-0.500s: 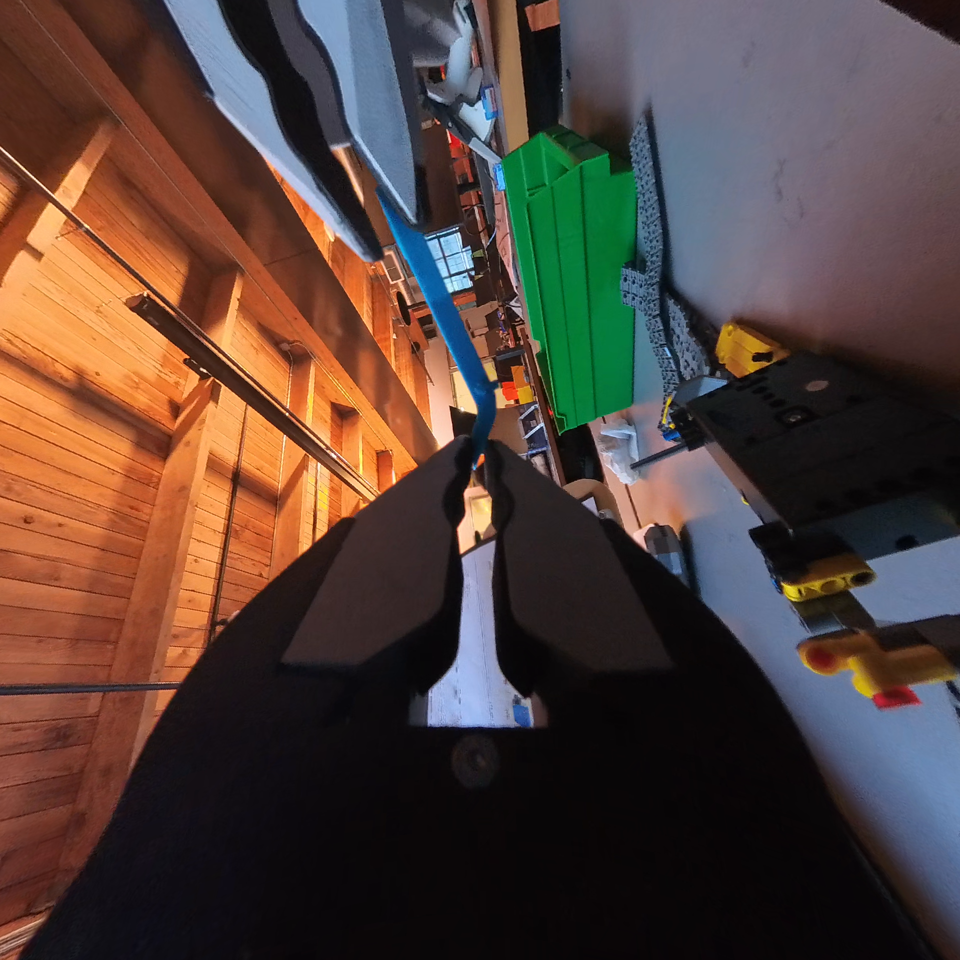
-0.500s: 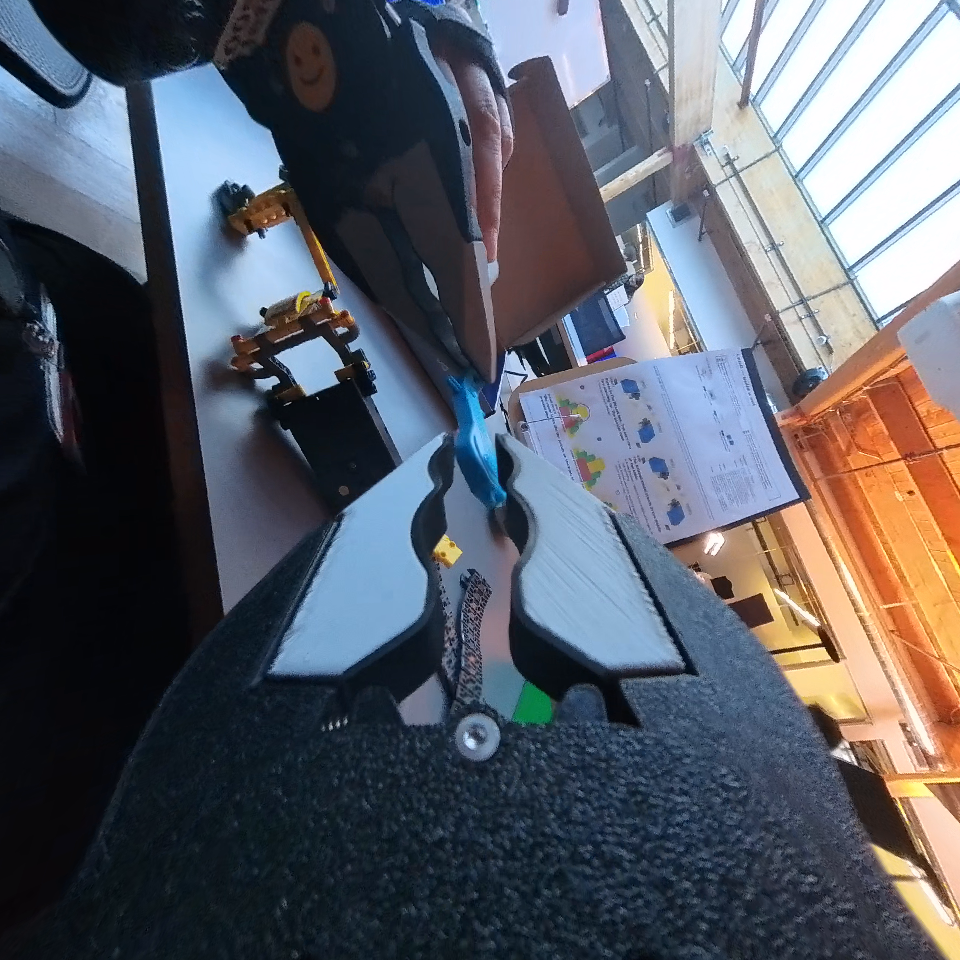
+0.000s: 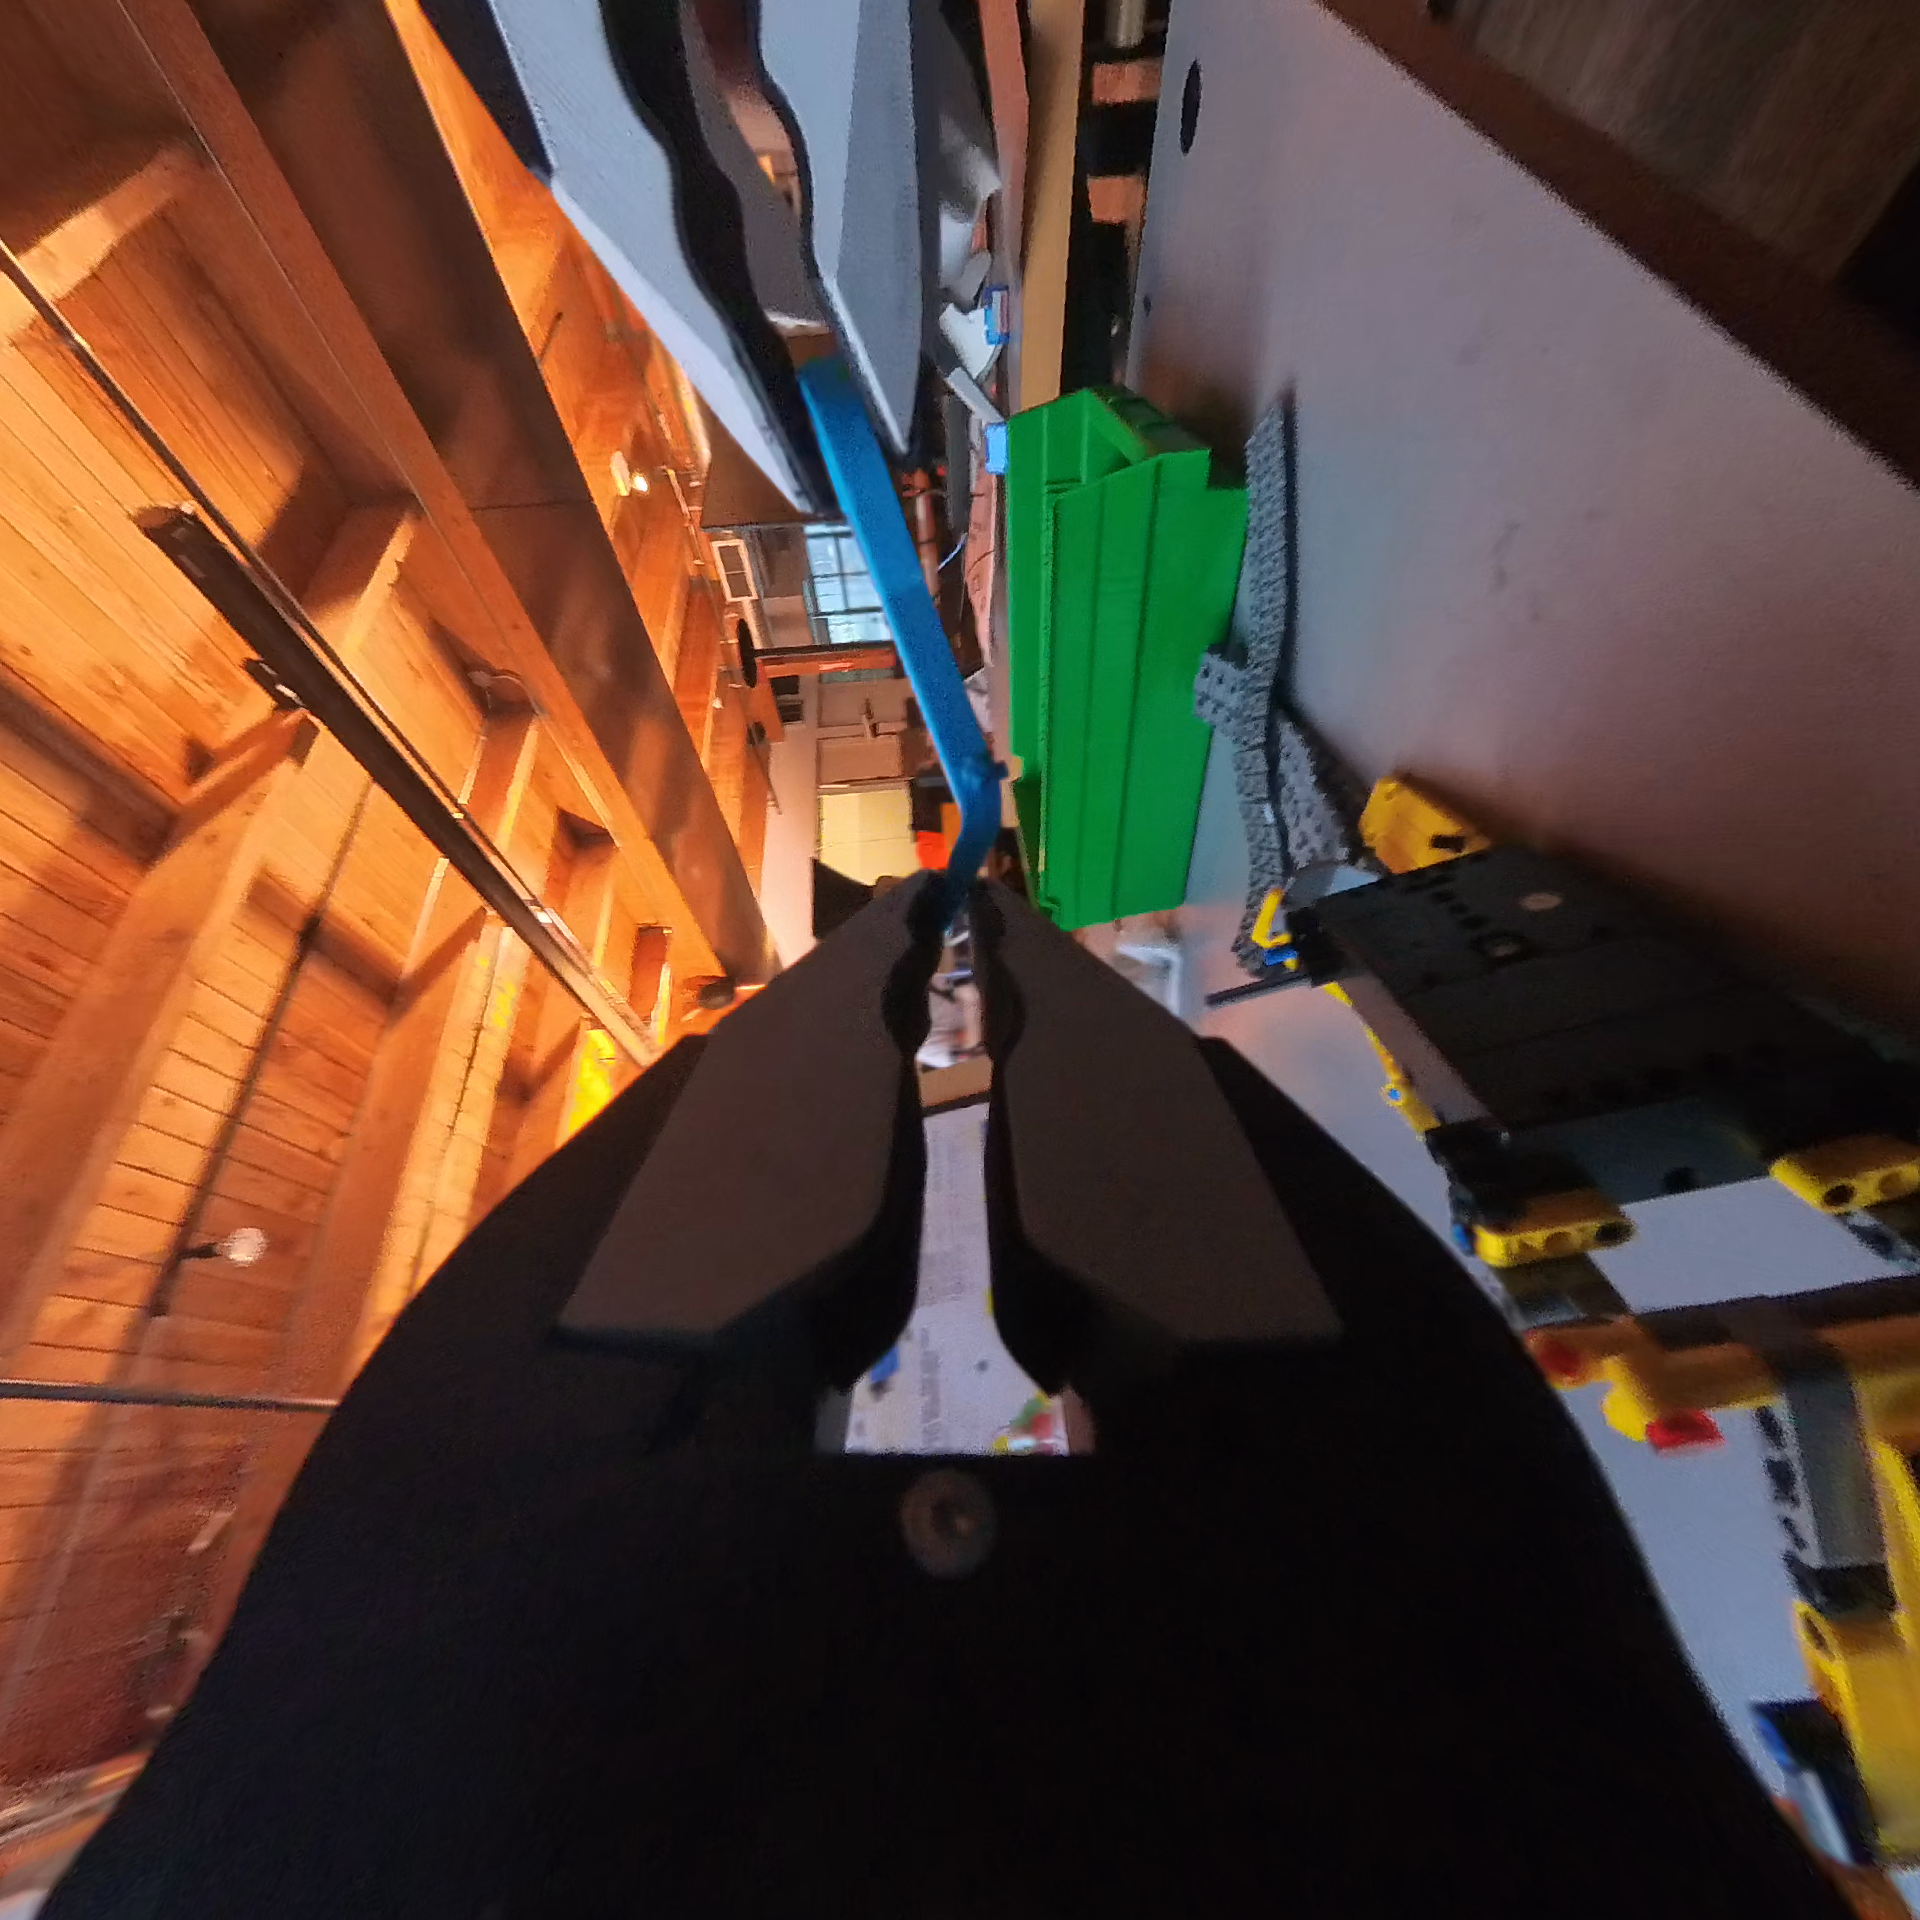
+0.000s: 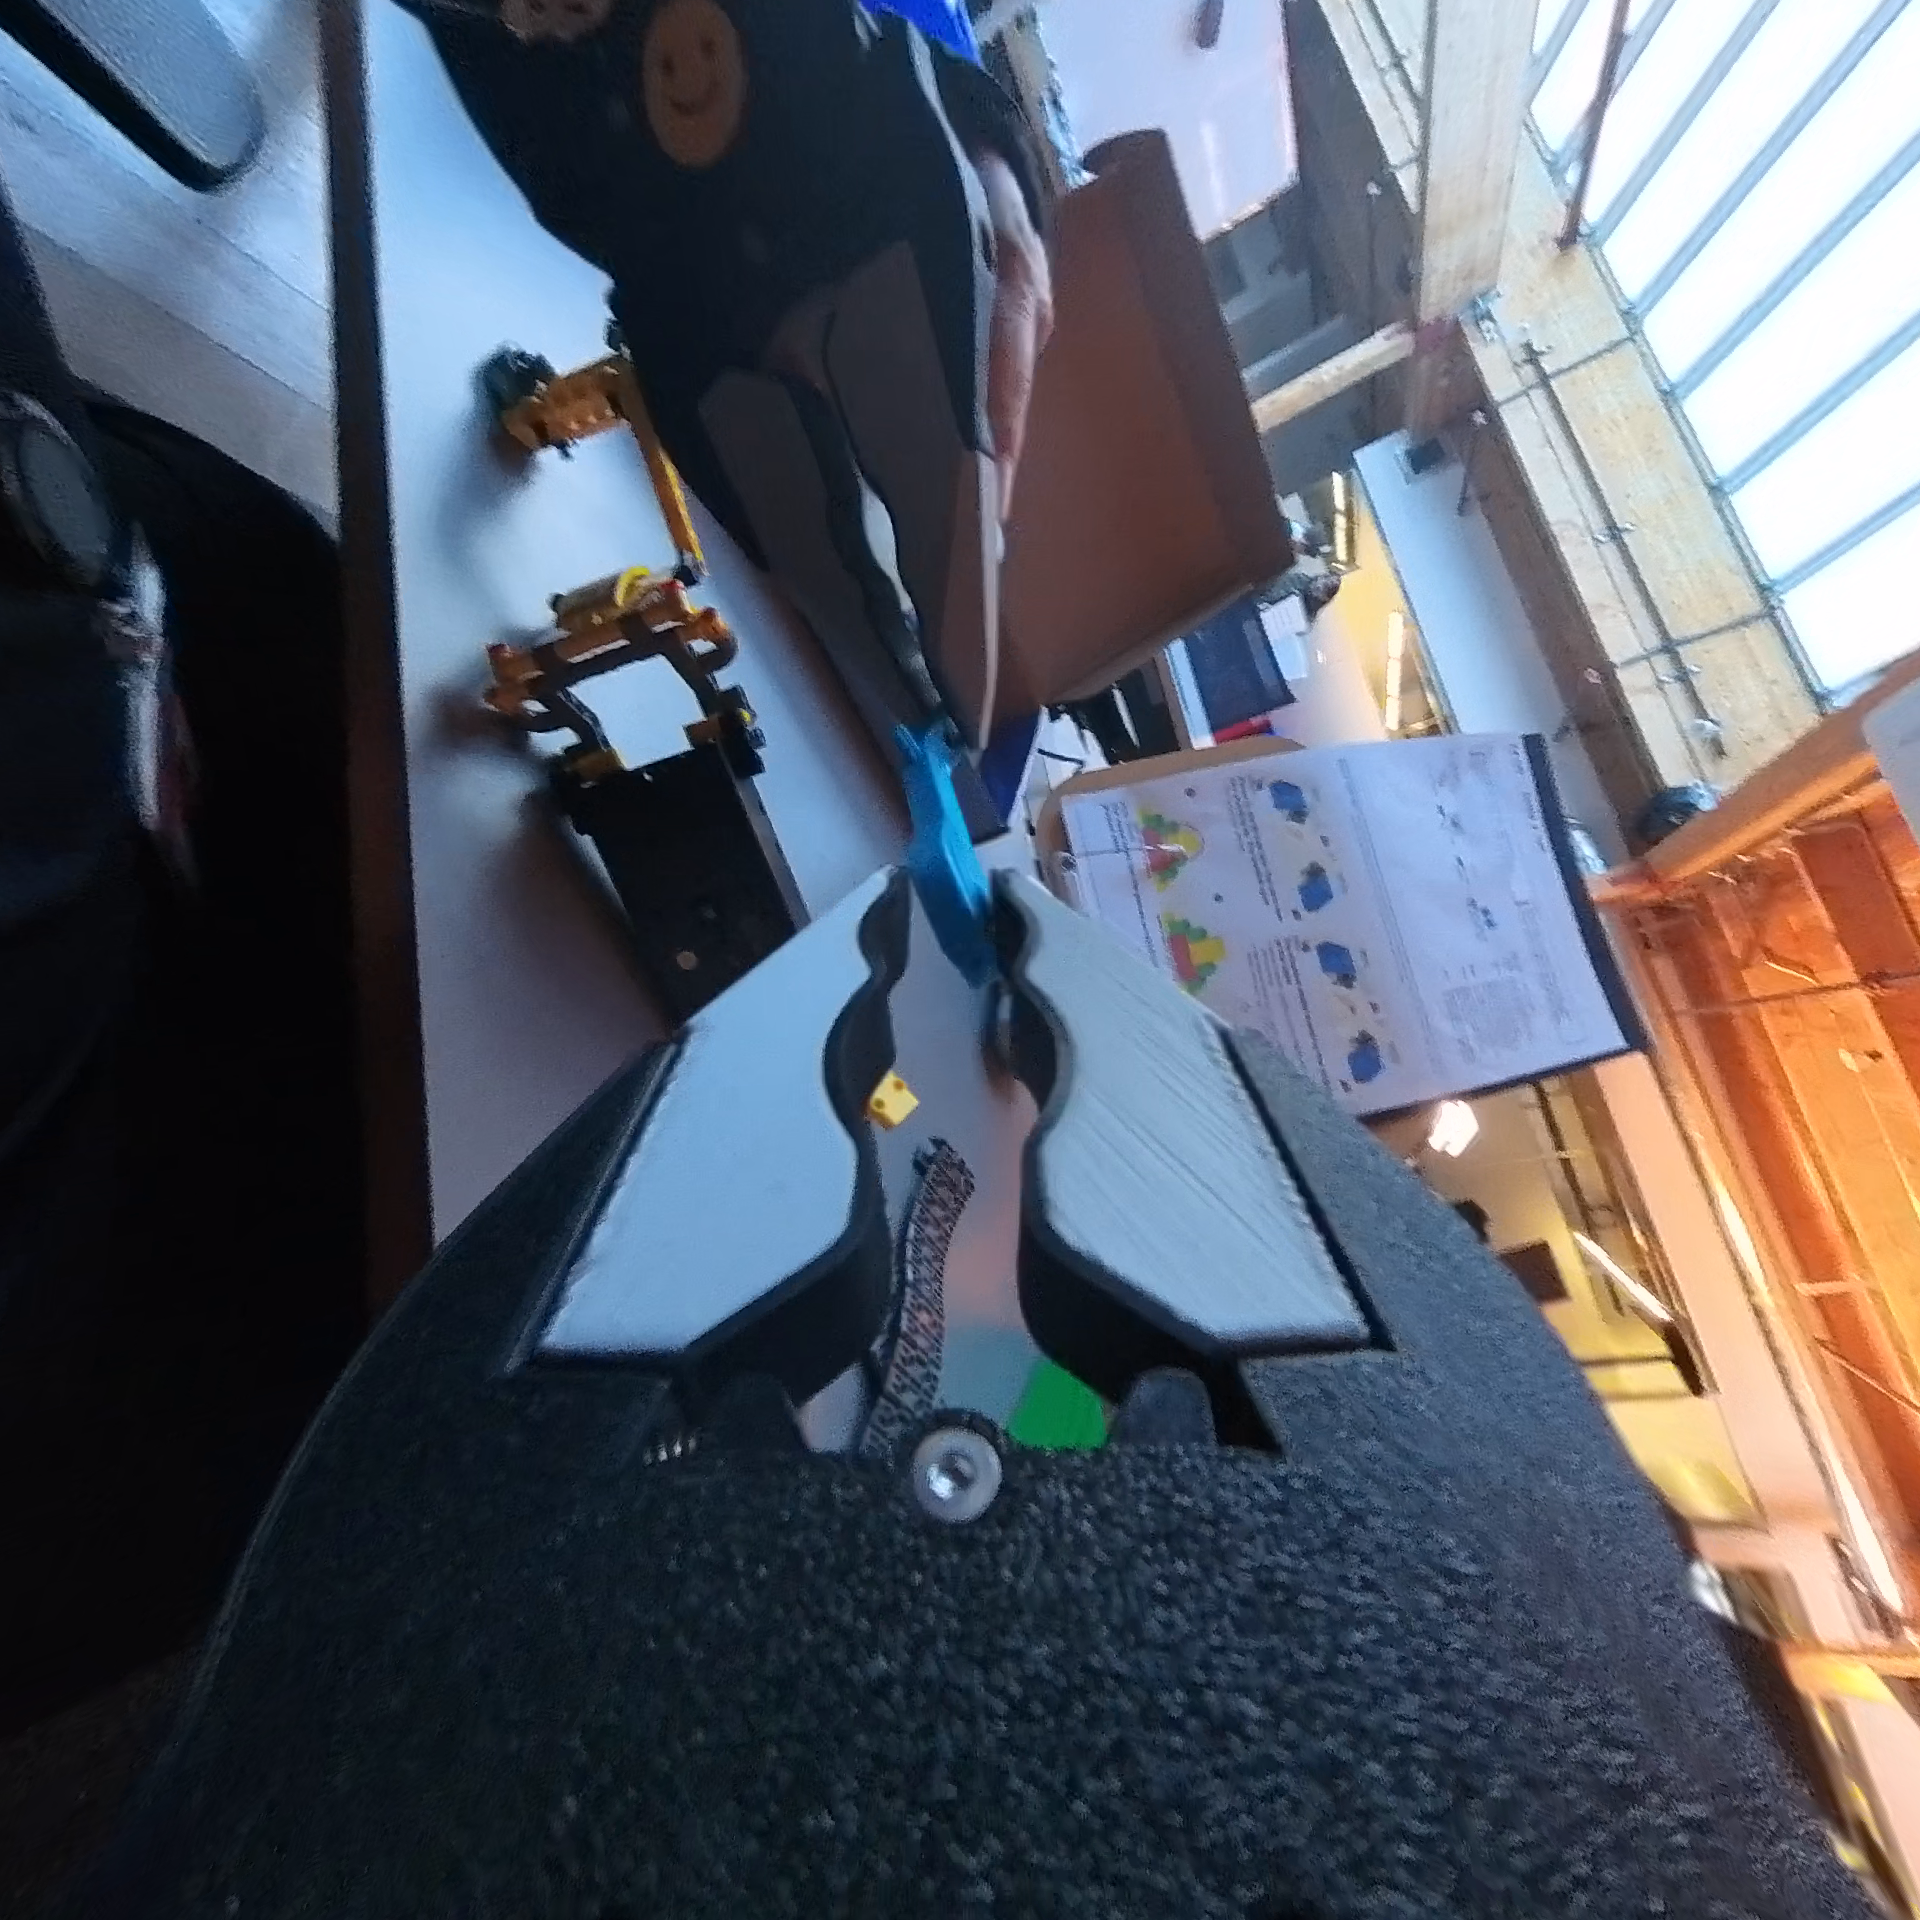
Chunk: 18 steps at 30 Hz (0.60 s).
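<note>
Two grippers, one blue bent beam [image 3: 902, 613] between them, held up in the air off the white table [image 3: 1558, 436]. The left gripper [image 3: 958, 902] has its fingertips pinched together on the short angled end of the beam, and the right gripper [image 4: 951, 883] is clamped on the other end, with the blue part [image 4: 940, 852] sticking out past its tips. In the left wrist view the right gripper's grey pads [image 3: 644, 208] hang at the far end of the beam; in the right wrist view the left gripper [image 4: 925, 686] shows the same way, with a person's hand [image 4: 1023, 301] around it and a round smiley sticker [image 4: 693, 78] on its body.

Everything else, going out from the beam: a green plastic bin [image 3: 1117, 665] sits on the table just past it, and a strip of grey linked track pieces [image 3: 1262, 623] lies right against the bin. Next to the track there's a black block-shaped brick build [image 3: 1538, 966] with yellow pin-hole beams [image 3: 1548, 1236] and a small red piece [image 3: 1678, 1434] attached at its near end. From the right wrist view the same black build [image 4: 686, 873] has a yellow and black frame [image 4: 613, 665] on its far end, plus a loose little yellow brick [image 4: 891, 1101] on the table under the right gripper. Behind the beam stands a brown cardboard box [image 4: 1132, 447], and beside that a printed sheet with coloured build pictures [image 4: 1351, 914]. Wooden plank wall and beams [image 3: 208, 831] fill the other side of the left view.
</note>
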### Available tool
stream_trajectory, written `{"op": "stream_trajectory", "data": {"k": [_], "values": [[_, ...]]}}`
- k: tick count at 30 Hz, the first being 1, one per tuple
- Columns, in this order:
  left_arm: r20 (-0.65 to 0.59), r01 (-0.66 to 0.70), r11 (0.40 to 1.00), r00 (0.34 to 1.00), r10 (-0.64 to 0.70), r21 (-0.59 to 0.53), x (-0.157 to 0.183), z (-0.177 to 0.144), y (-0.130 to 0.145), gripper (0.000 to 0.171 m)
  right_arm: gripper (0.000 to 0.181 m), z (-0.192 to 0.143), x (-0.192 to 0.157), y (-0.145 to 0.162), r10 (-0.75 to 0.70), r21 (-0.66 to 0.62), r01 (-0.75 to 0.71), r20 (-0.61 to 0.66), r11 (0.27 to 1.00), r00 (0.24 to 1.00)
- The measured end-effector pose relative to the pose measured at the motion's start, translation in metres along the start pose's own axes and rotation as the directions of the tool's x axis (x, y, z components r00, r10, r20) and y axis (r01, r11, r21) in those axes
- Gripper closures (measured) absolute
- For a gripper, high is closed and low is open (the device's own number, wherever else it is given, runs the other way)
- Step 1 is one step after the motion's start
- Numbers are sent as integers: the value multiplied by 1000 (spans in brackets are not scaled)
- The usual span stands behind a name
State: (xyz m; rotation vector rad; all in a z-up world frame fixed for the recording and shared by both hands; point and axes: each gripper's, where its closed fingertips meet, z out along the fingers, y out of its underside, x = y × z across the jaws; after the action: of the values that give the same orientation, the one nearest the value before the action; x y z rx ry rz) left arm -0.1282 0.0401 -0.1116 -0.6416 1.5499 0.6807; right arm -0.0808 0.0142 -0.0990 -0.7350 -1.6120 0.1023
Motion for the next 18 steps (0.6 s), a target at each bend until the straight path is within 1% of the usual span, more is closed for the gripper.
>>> {"op": "stream_trajectory", "data": {"k": [3,5,7,8,9,10,11,13,14,15,16,17,18], "values": [[-43,145,989,989,-143,34,4,1,1,169,169,2,4,-3,56,30,-57,22,998,998],[-78,277,959,959,-272,63,5,1,2,170,168,3,10,-7,110,68,-111,17,991,994],[-113,403,911,913,-392,92,4,1,1,169,161,3,15,-11,202,125,-205,41,971,979],[-145,474,874,877,-459,103,4,1,0,169,157,2,20,-10,264,157,-269,48,950,963],[-181,548,829,831,-525,112,5,1,-2,169,158,1,28,-6,338,195,-342,54,919,940],[-210,619,774,780,-589,130,4,1,-3,170,159,-1,35,0,428,229,-434,74,871,901],[-250,690,708,719,-648,150,2,0,-6,170,160,-1,40,7,529,251,-541,121,803,840],[-319,805,570,591,-741,167,-3,-1,-7,170,160,1,46,15,698,256,-741,250,621,671],[-356,841,509,540,-763,185,-6,-3,-8,170,156,3,49,17,750,251,-809,305,532,587],[-413,875,443,482,-772,194,-7,-6,-12,169,146,5,51,16,778,243,-857,360,455,515],[-469,908,371,418,-778,194,-9,-8,-15,169,142,8,51,12,788,230,-891,417,391,454],[-508,931,310,364,-781,191,-10,-10,-16,170,142,10,51,8,788,213,-916,468,339,401],[-527,946,266,324,-786,185,-11,-9,-14,170,140,13,51,3,781,191,-935,515,298,354]]}}
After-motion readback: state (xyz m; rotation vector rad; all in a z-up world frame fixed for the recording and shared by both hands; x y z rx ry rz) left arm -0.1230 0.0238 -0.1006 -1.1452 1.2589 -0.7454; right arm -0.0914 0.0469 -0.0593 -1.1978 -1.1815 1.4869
